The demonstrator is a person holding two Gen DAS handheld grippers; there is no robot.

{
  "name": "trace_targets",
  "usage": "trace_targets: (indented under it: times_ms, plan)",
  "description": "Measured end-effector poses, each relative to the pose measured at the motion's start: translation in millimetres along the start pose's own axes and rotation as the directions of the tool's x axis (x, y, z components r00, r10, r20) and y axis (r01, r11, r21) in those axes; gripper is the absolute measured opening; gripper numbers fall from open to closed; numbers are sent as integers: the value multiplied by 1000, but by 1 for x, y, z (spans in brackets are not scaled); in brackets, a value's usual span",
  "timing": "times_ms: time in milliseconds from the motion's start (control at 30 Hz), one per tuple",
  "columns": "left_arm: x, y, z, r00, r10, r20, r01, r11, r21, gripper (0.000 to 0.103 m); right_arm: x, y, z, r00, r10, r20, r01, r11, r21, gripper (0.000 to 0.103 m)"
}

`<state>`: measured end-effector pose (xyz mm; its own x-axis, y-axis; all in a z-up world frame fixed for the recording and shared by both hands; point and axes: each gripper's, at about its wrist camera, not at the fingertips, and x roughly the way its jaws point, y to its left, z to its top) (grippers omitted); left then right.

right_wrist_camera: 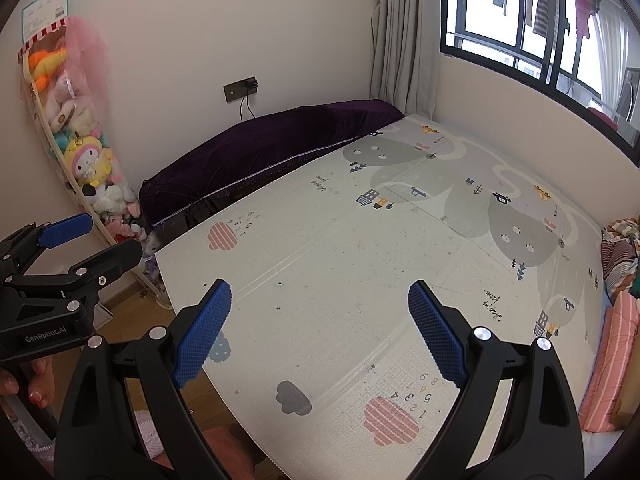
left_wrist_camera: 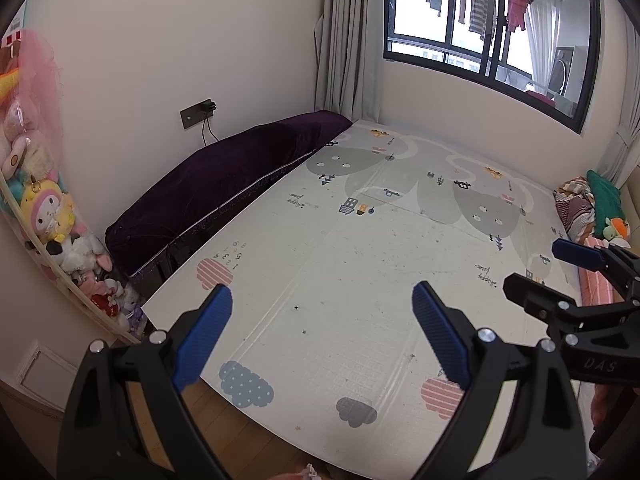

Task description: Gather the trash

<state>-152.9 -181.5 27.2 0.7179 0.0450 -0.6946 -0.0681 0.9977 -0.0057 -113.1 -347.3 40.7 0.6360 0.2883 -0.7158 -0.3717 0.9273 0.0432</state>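
Your left gripper (left_wrist_camera: 322, 330) hangs over the near edge of the play mat (left_wrist_camera: 360, 248), blue pads spread wide apart with nothing between them. Your right gripper (right_wrist_camera: 320, 330) is the same: pads apart, empty, over the mat. In the left view the right gripper sits at 3 o'clock. No large trash shows; only tiny dark specks (left_wrist_camera: 296, 307) dot the mat just ahead. The purple cushion (left_wrist_camera: 224, 184) lies at 10 o'clock along the wall, stuffed toys (right_wrist_camera: 88, 160) at 9 o'clock, bedding (left_wrist_camera: 580, 204) at 3 o'clock.
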Motion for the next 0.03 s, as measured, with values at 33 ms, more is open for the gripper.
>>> trace_targets:
  times_ms: [33]
  plan:
    - [0, 0, 0, 1000, 0, -1, 0, 1000, 1, 91, -1, 0, 0, 1000, 0, 1, 0, 1000, -2, 87]
